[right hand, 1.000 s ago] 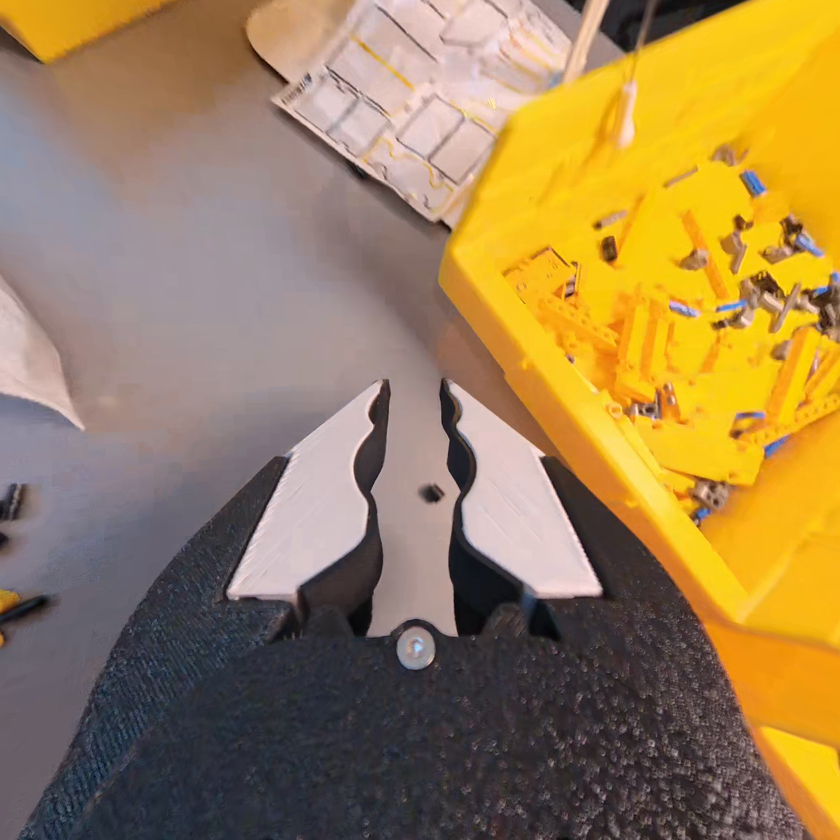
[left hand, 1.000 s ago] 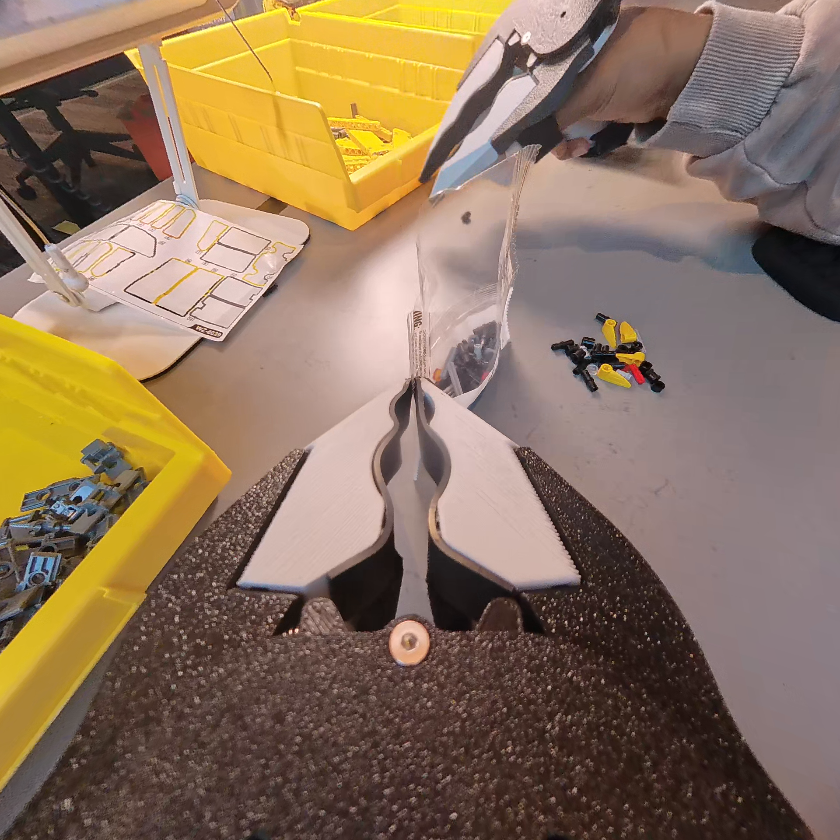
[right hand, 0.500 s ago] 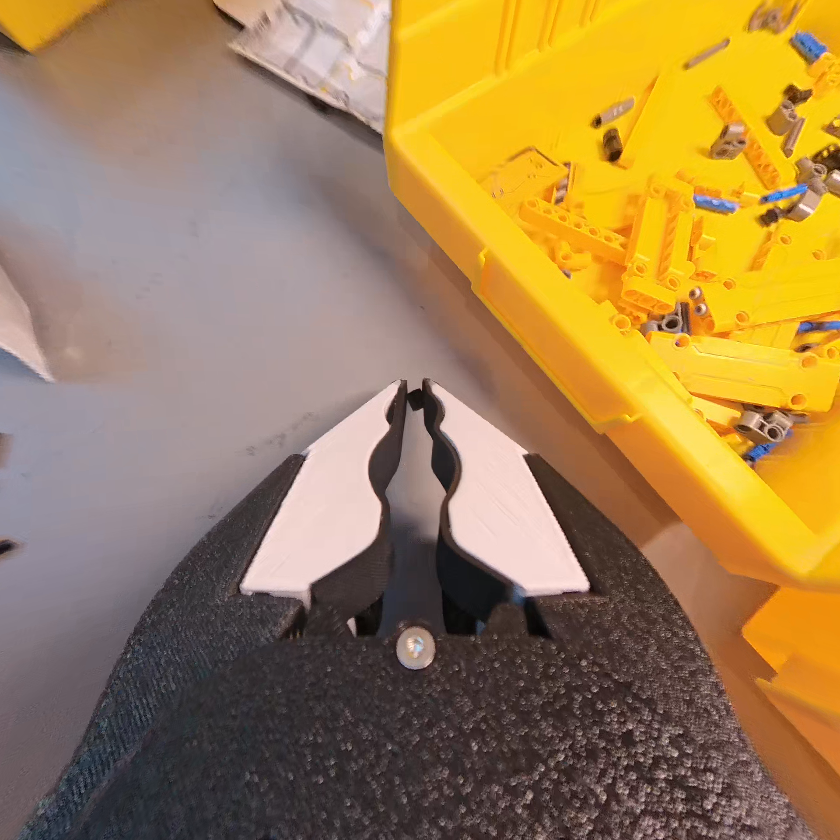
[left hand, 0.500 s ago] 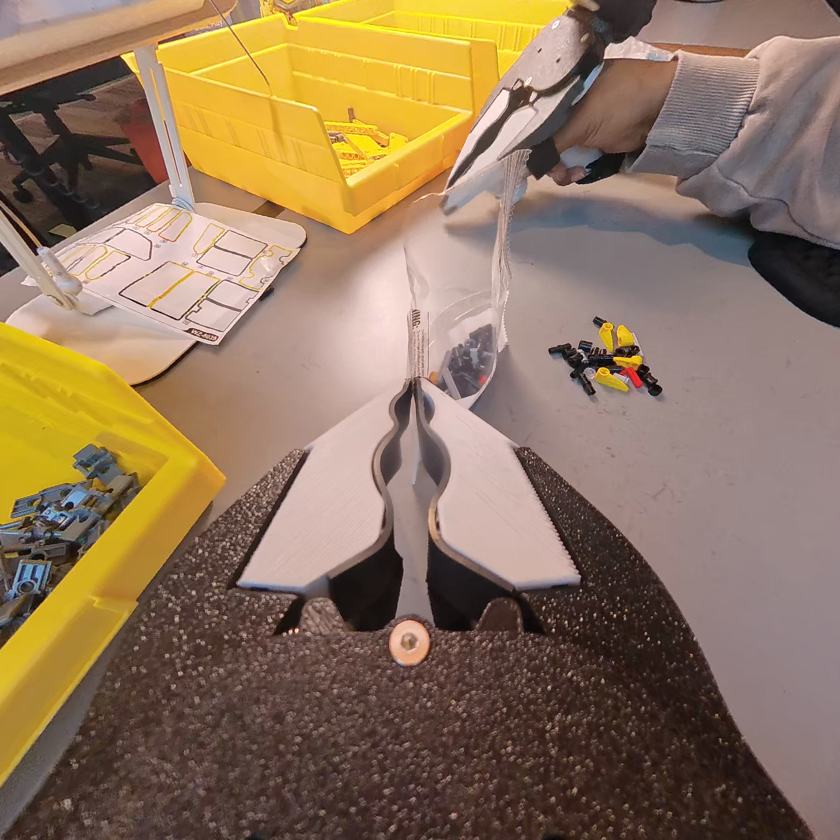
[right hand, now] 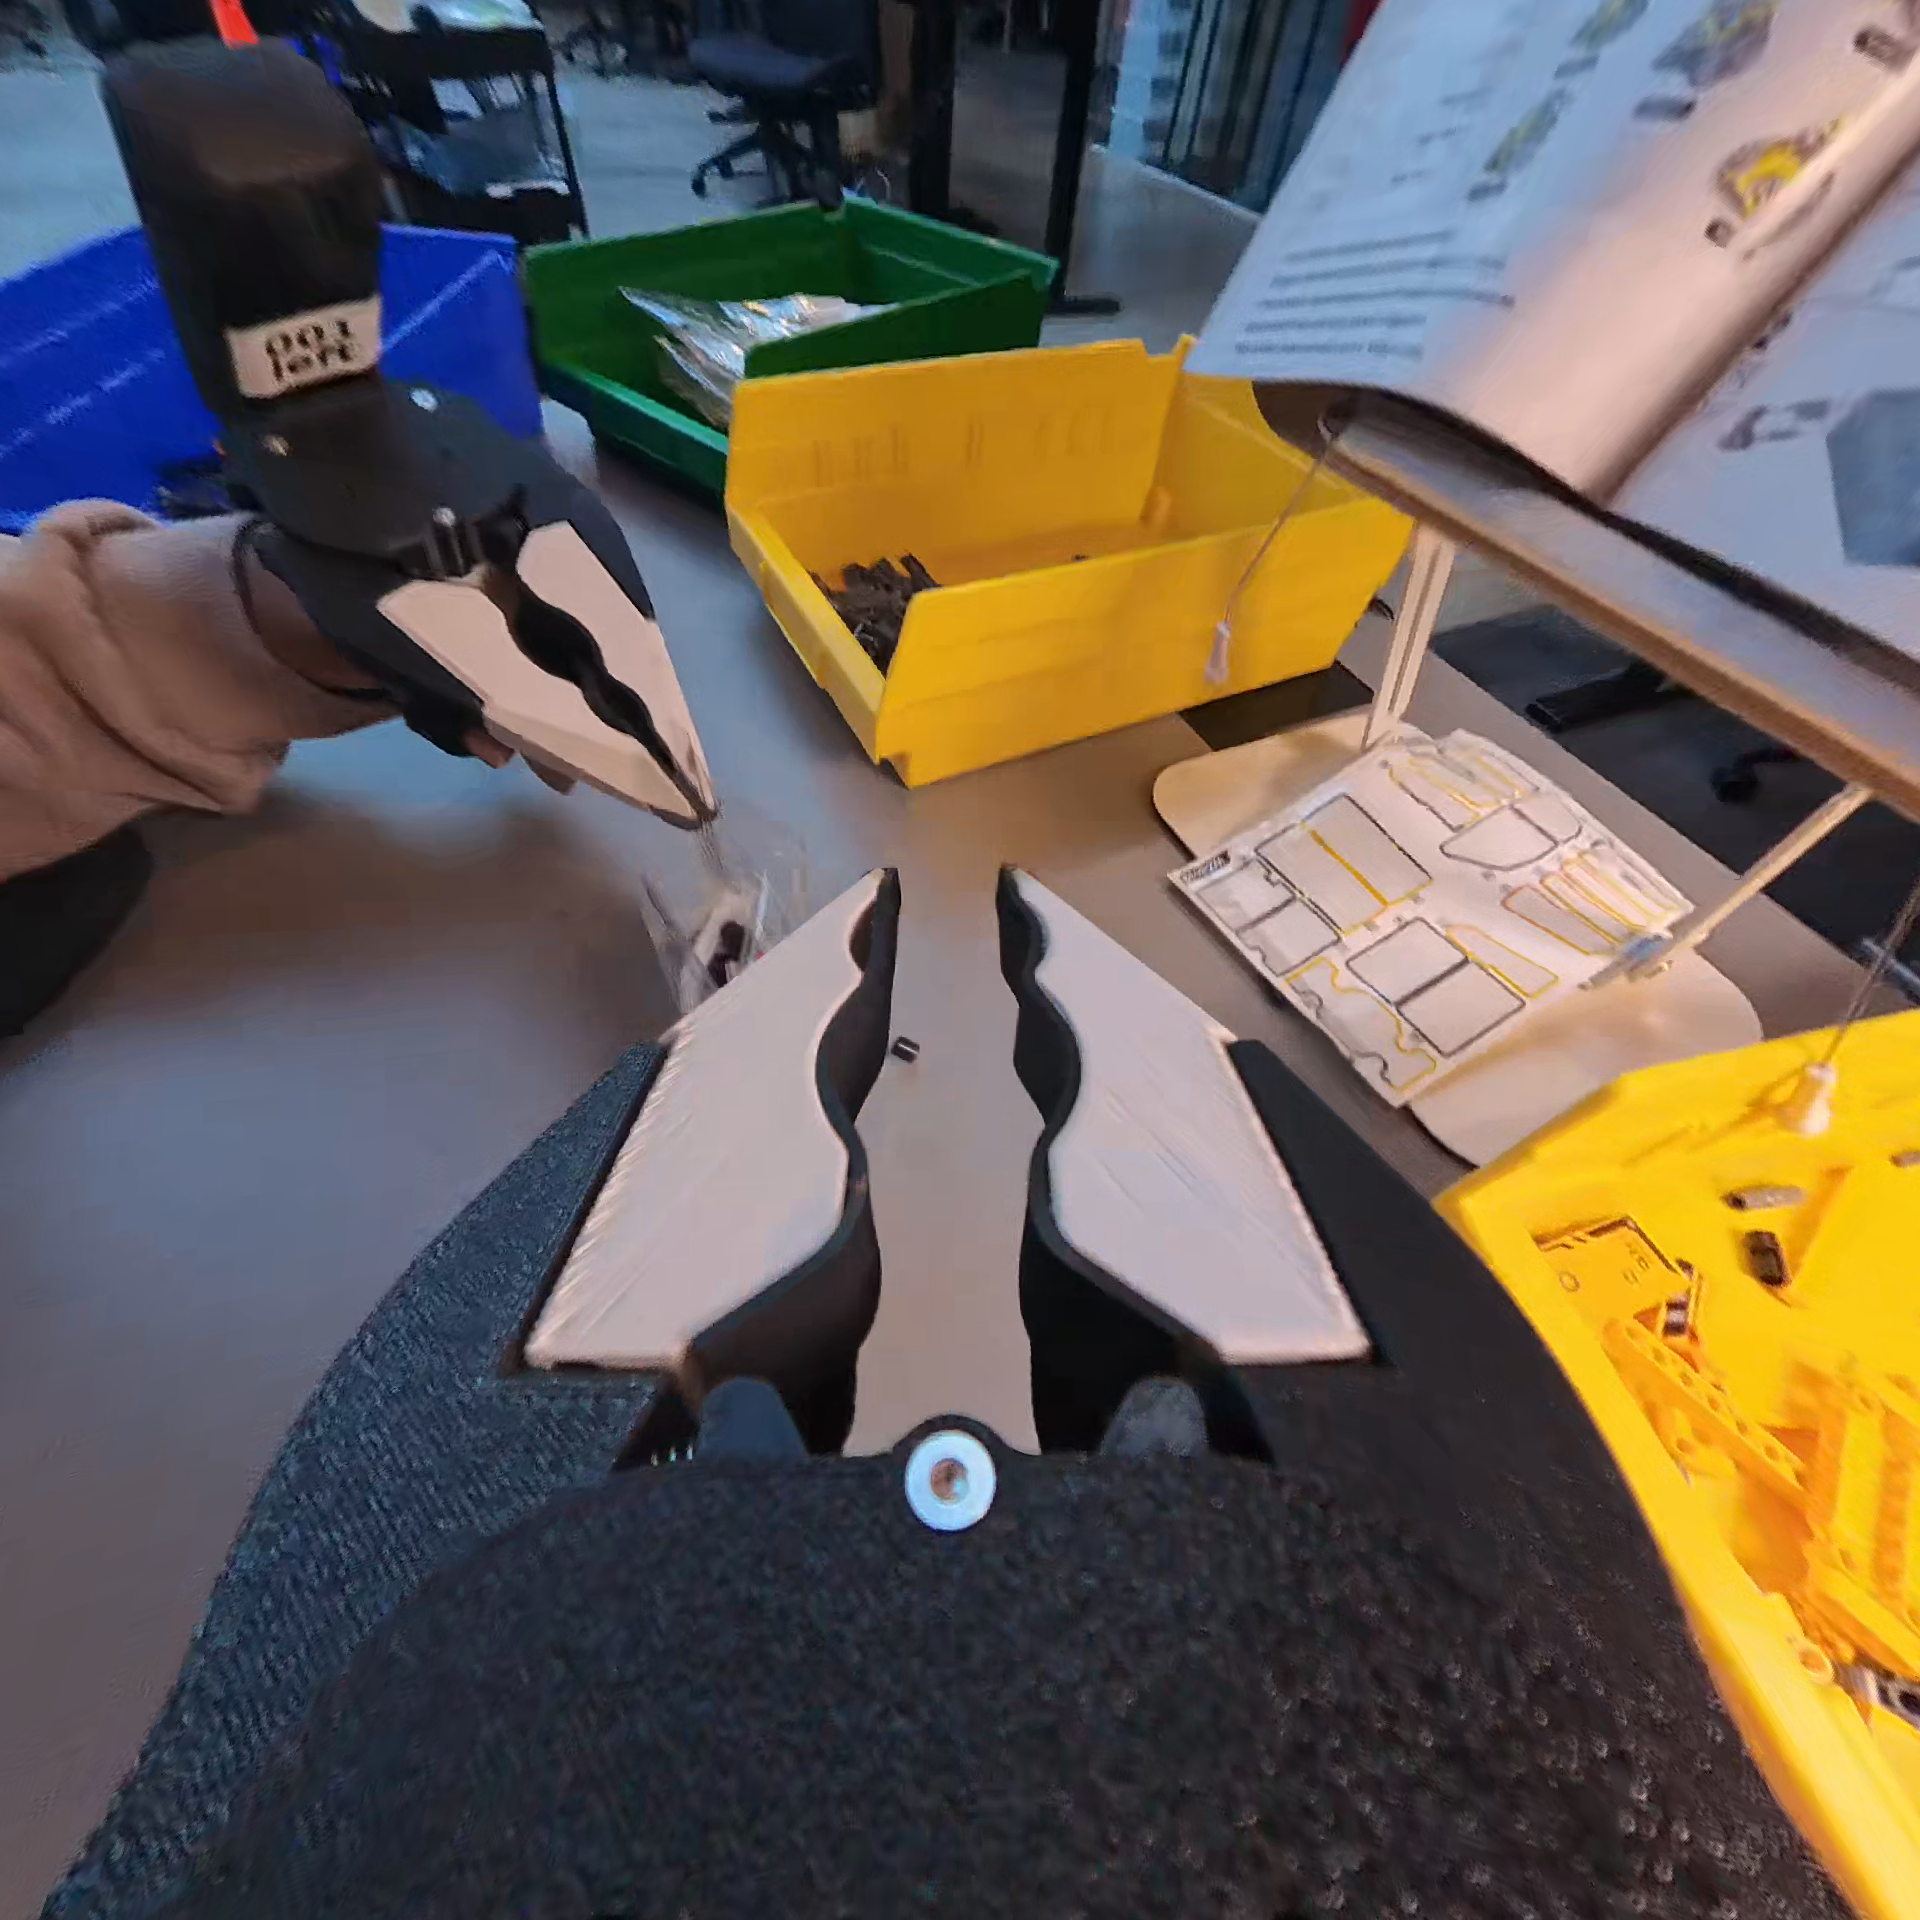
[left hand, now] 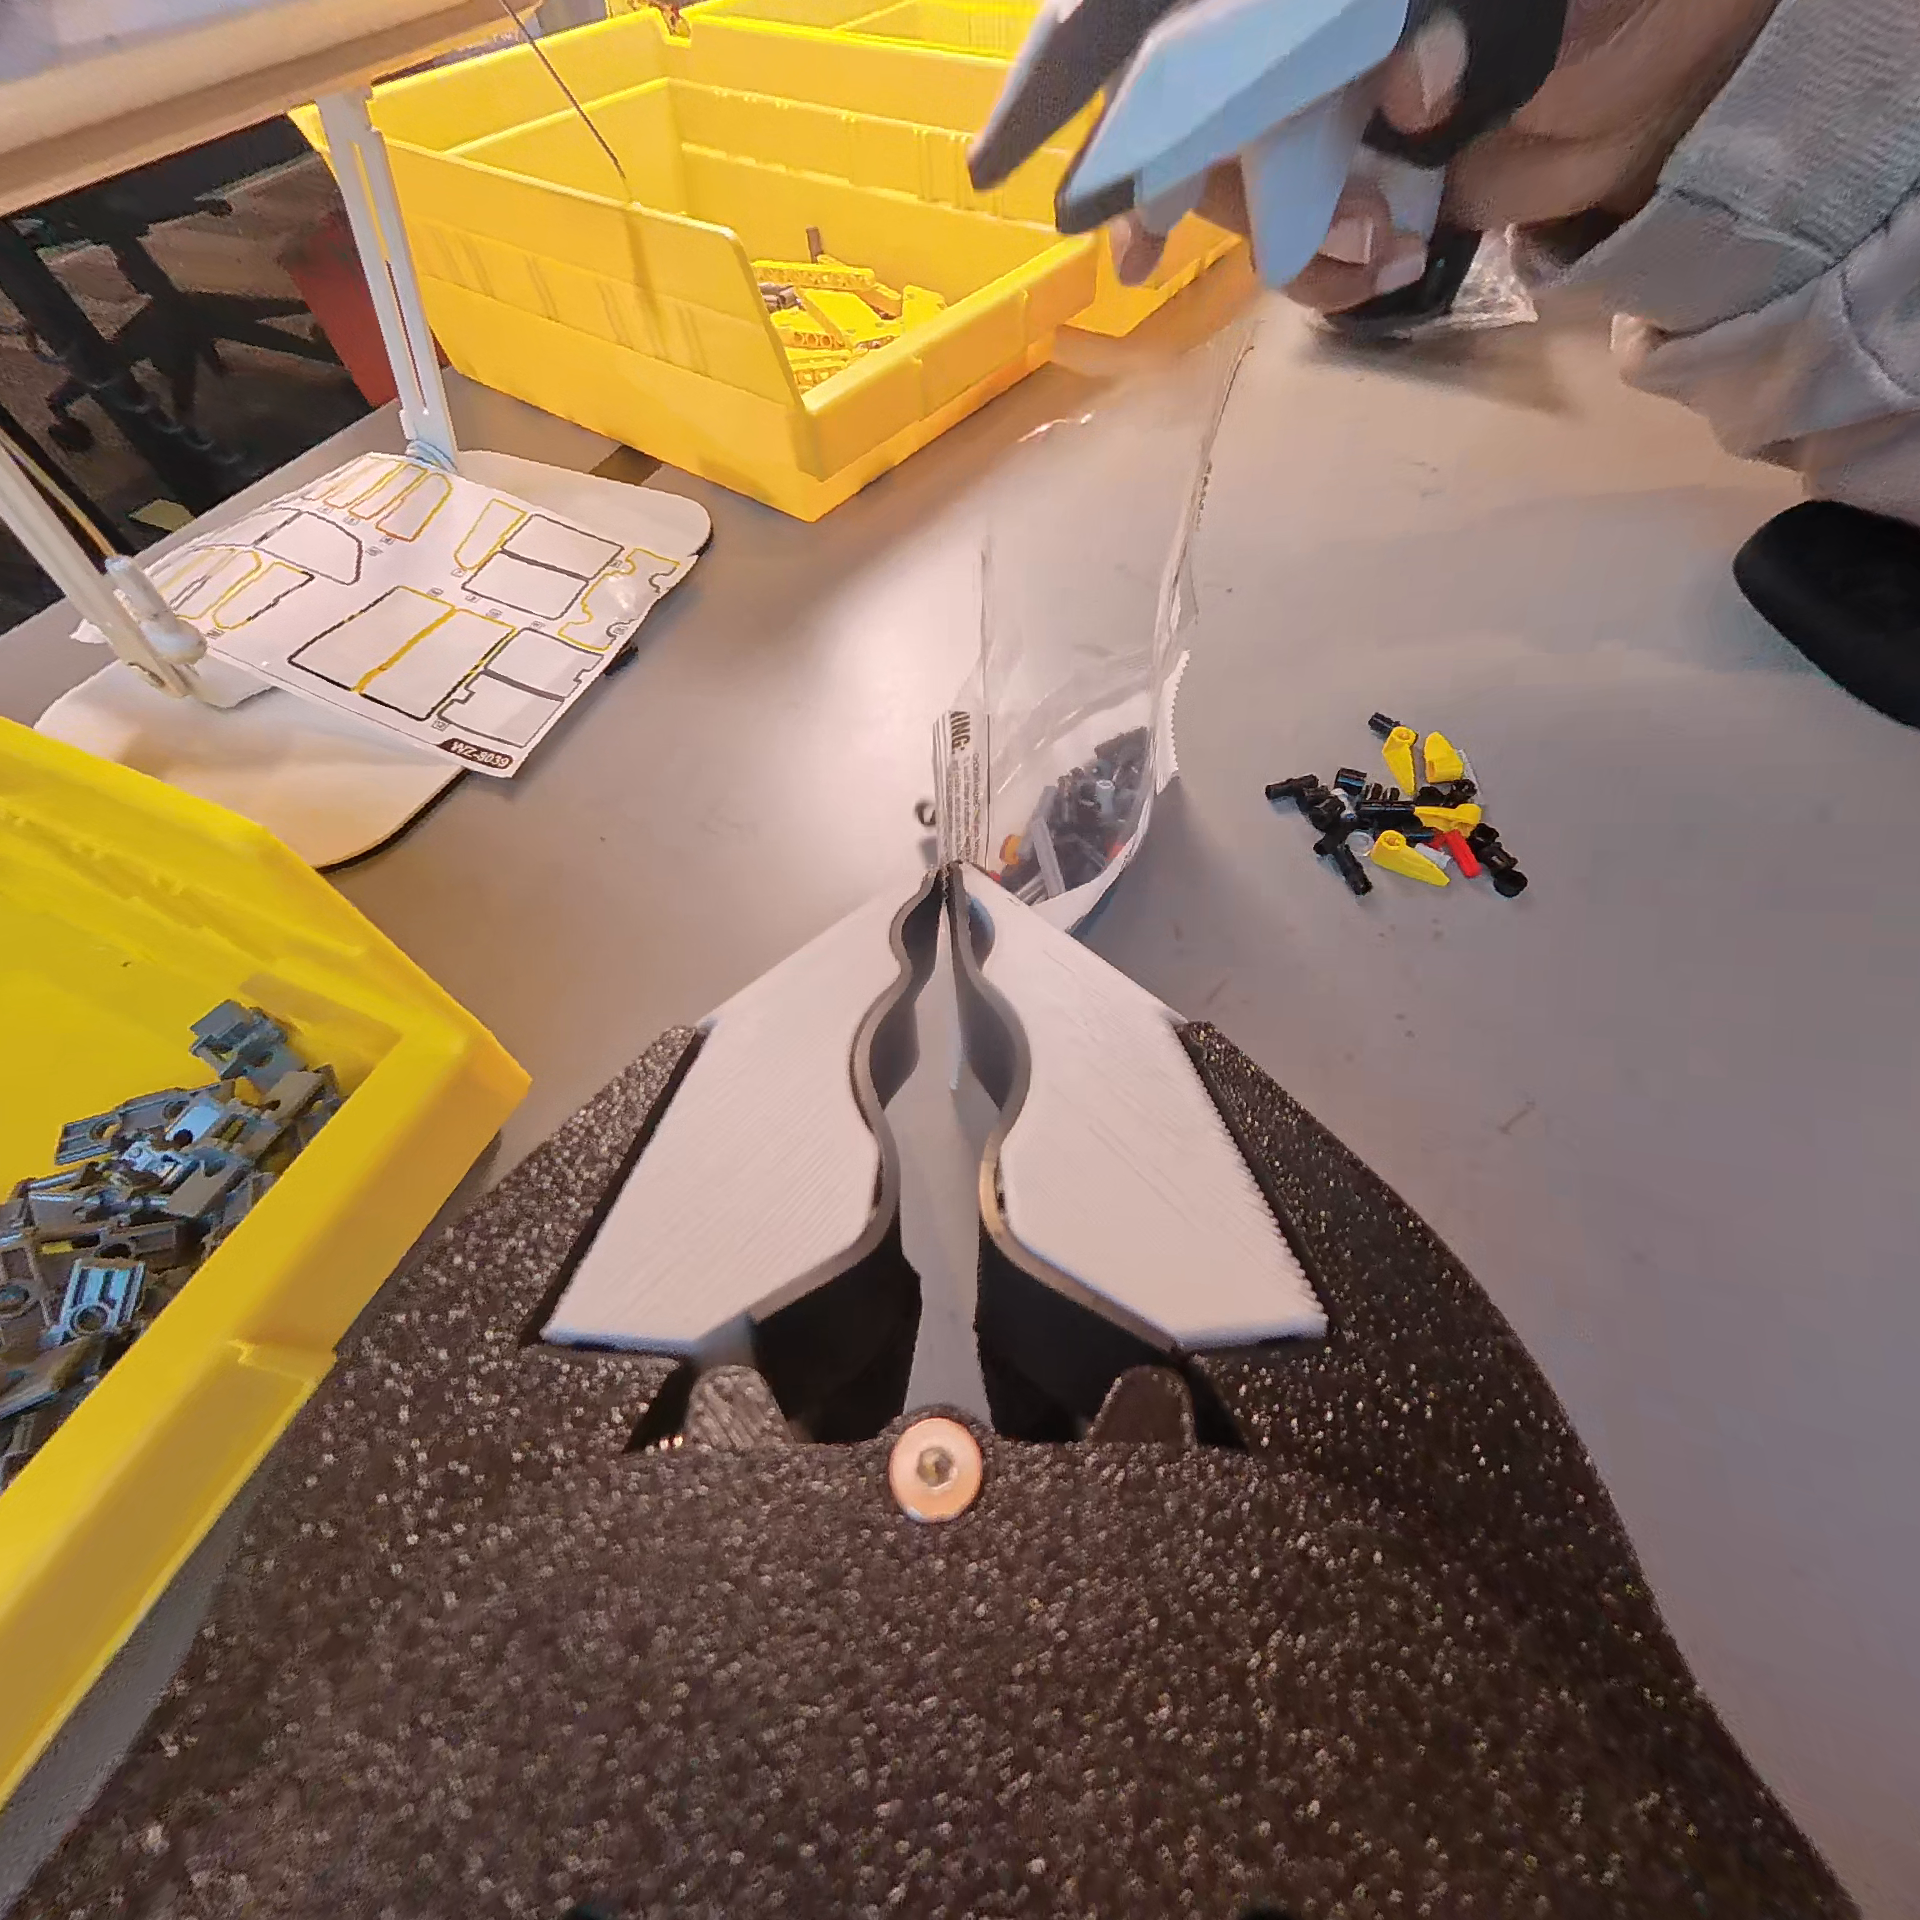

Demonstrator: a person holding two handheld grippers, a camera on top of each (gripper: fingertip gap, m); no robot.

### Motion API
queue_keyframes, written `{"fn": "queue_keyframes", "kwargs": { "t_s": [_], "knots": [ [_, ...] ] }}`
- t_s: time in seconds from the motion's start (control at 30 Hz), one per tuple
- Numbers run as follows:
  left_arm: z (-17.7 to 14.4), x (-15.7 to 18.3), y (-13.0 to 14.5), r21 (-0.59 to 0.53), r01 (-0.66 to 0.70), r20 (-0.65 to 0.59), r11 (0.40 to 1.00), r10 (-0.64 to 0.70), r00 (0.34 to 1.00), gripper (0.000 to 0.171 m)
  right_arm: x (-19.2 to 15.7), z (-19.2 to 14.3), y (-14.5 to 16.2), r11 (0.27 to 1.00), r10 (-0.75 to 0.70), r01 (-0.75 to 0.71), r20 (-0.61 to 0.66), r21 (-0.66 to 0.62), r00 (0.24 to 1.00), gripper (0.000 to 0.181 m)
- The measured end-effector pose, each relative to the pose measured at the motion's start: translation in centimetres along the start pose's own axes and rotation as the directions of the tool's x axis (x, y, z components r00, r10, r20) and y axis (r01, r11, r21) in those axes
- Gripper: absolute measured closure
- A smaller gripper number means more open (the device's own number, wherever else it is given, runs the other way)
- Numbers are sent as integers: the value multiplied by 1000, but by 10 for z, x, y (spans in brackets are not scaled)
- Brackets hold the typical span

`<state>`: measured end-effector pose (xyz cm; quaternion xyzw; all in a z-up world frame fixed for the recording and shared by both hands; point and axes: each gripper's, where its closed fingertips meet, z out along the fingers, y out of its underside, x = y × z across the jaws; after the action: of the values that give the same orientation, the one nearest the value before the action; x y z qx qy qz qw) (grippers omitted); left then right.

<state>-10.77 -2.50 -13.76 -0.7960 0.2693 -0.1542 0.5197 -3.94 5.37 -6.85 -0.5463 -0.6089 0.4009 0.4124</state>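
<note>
On the grey counter [left hand: 1558, 1195], the clear bag [left hand: 1081, 727] stands upright, long axis vertical, pinched at its lower corner by the left hand-held gripper [left hand: 948, 878]; the right hand-held gripper [right hand: 945, 883], spread and empty, sits just beside it.

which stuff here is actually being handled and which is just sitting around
Being handled:
- clear bag of small parts, pinched at a bottom corner by the shut left gripper
- right gripper, open, just beside the bag

Lying about:
- loose pile of small parts
- tiny black piece on the table
- sticker sheet
- yellow bins
- green bin
- open booklet
</note>
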Motion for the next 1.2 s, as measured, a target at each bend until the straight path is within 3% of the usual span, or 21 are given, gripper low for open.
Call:
{"fn": "queue_keyframes", "kwargs": {
  "t_s": [0.1, 0.23, 0.33, 0.4, 0.47, 0.5, 0.6, 0.67, 0.77, 0.83, 0.87, 0.97, 1.1, 1.2],
  "knots": [
    [0, -2, 0, 2, 7, 8, 1000, -7, 1000, 171, -5, -1, 16, 998, 56, -56, 46, 10, 997, 155],
    [0, -1, 0, 3, 1, 1, 1000, -1, 1000, 171, -31, -14, 11, 991, 94, -113, 229, 70, 969, 126],
    [0, -1, 0, 5, 7, -3, 1000, -7, 1000, 171, -46, -27, 17, 991, 79, -109, 319, 75, 944, 118],
    [0, 0, 0, 11, 12, -9, 1000, -12, 1000, 171, -50, -22, 38, 998, 56, -61, 302, 8, 952, 126],
    [1, 2, -1, 17, 14, -21, 1000, -14, 1000, 171, -52, -12, 62, 997, -6, 25, 252, -72, 968, 169],
    [1, 4, -1, 21, 16, -35, 1000, -15, 999, 171, -55, -10, 69, 993, -48, 72, 251, -90, 967, 181],
    [-3, 14, -6, 60, 62, -124, 996, -54, 991, 159, -62, -22, 65, 994, -50, 78, 310, -78, 949, 181],
    [-7, 6, -5, 71, 102, -109, 992, -94, 990, 154, -56, -39, 76, 985, -88, 128, 301, -114, 950, 181],
    [0, -7, 12, -17, 75, -24, 997, -76, 997, 155, -35, -64, 86, 989, -77, 103, 224, -104, 971, 181],
    [12, 1, 17, -50, 54, -49, 997, -56, 997, 155, -26, -70, 83, 995, -63, 75, 178, -62, 982, 181],
    [19, 6, 18, -61, 49, -65, 997, -53, 996, 155, -23, -66, 80, 996, -67, 75, 150, -48, 986, 181],
    [33, 8, 21, -103, 31, -71, 994, -38, 997, 168, -13, -31, 84, 992, -45, 59, 123, -114, 991, 144],
    [30, -5, 20, -96, 53, 9, 994, -53, 999, 166, 5, -7, 89, 988, 73, -58, 96, -143, 993, 139],
    [25, -35, 23, -83, 142, 161, 986, -127, 979, 161, 10, -10, 94, 986, 82, -72, 63, -150, 995, 136]
  ]
}}
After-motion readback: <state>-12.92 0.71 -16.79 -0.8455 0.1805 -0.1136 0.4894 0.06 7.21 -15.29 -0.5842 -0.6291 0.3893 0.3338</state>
